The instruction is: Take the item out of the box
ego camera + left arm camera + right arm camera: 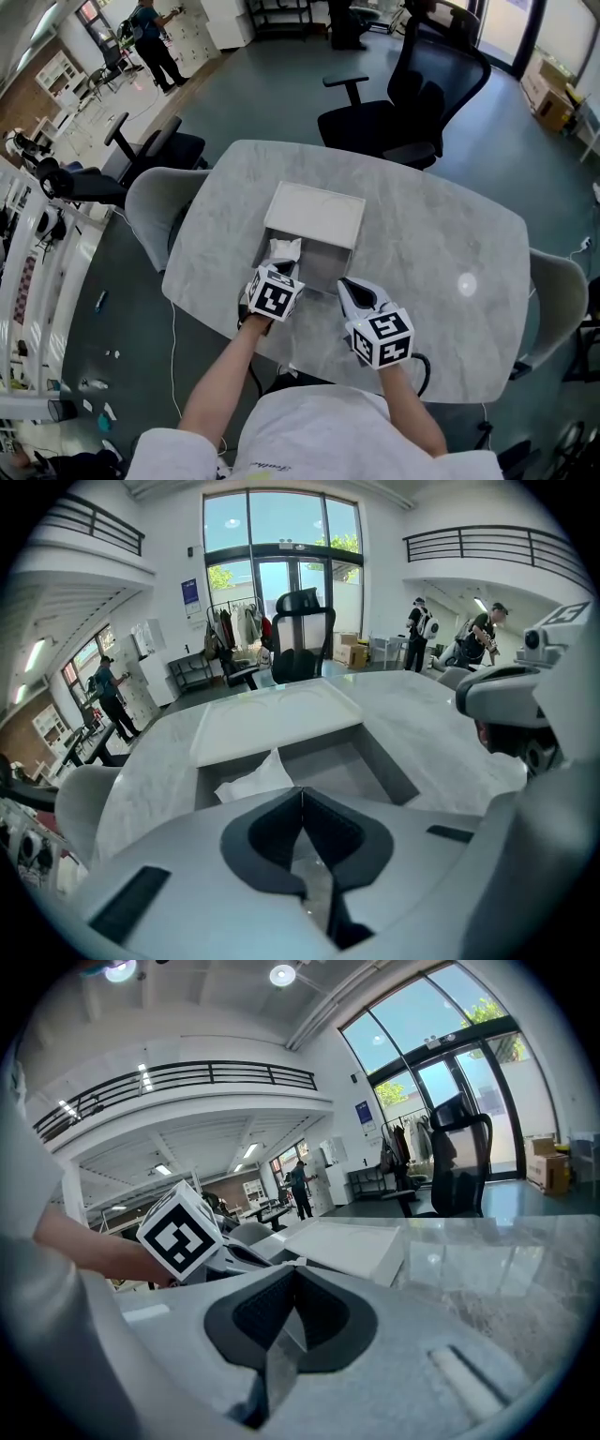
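White paper (284,251) in open box (325,270), frame centre. Left gripper (281,270) jaws together at its edge, pinch unclear; right gripper (345,285) closed, empty.

I see box (328,265): grey, open, upright | white lid (316,214): flat, touching its far side | crumpled white paper (284,251): standing up in near-left corner
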The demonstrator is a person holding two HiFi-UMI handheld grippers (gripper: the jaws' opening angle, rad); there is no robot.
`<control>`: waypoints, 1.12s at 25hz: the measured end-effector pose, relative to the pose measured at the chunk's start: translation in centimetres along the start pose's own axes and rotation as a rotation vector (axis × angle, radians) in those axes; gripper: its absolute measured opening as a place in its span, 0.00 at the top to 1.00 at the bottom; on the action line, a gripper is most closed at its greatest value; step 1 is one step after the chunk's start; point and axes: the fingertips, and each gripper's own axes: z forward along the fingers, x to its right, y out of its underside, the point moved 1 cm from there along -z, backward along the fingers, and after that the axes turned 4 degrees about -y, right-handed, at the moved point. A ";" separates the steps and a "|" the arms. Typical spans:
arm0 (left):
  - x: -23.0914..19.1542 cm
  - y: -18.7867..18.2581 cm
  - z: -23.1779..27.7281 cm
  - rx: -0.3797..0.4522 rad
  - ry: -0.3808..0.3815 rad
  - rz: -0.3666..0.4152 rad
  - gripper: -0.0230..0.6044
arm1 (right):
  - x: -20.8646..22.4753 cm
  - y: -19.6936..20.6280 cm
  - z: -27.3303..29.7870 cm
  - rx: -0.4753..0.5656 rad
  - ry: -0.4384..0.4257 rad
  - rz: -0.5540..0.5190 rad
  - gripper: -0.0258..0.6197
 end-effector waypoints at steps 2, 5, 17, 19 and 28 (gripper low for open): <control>-0.2 -0.2 -0.7 0.019 0.001 -0.002 0.94 | -0.4 -0.3 0.1 0.005 0.002 -0.006 0.96; -0.3 -0.7 -1.7 0.051 0.006 -0.006 0.94 | -0.9 -0.7 0.4 0.012 0.005 -0.015 0.96; -1.2 -2.3 -7.1 0.234 0.026 -0.076 0.94 | -3.5 -3.2 1.0 0.056 0.026 -0.073 0.96; -1.8 -2.5 -8.2 0.267 0.024 -0.095 0.94 | -4.0 -3.8 1.1 0.064 0.029 -0.083 0.96; -4.0 -3.8 -14.0 0.453 -0.015 -0.177 0.94 | -5.9 -5.7 0.8 0.104 0.045 -0.126 0.96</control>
